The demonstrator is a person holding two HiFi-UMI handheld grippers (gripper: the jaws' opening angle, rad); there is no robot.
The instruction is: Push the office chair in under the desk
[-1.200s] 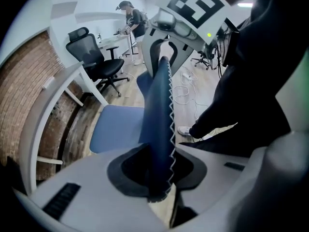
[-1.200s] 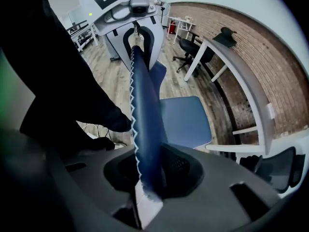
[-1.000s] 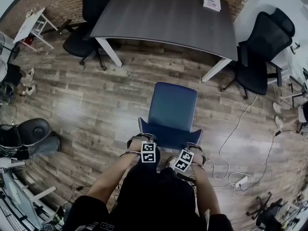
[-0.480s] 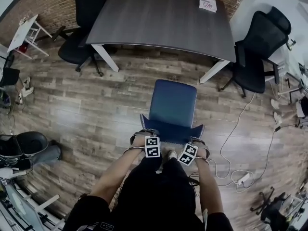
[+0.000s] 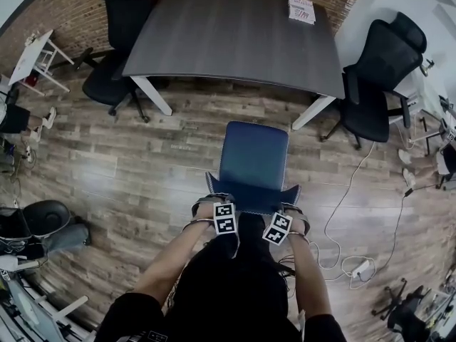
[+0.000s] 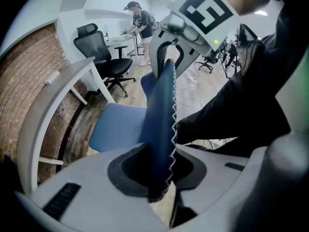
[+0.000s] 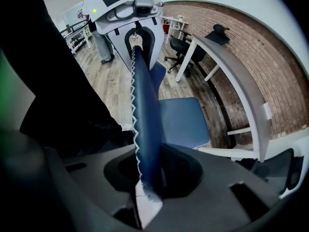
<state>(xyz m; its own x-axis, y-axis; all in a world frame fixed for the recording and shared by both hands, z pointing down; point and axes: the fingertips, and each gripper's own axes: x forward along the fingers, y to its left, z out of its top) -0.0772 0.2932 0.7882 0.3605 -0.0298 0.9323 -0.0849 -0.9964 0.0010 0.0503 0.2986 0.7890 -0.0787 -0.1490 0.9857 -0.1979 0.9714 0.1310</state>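
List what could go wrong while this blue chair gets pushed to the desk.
The left tongs and right tongs pinch only the thin top edge of the backrest, so they might slip off. The blue office chair stands nearer the right white leg of the desk; veering right could strike it.

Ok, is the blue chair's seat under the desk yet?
No, in the head view the blue chair stands short of the desk, with a strip of wood floor showing between seat and desk edge.

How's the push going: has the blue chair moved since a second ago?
Yes. The blue chair has rolled slightly forward, toward the desk; the gap between them narrowed.
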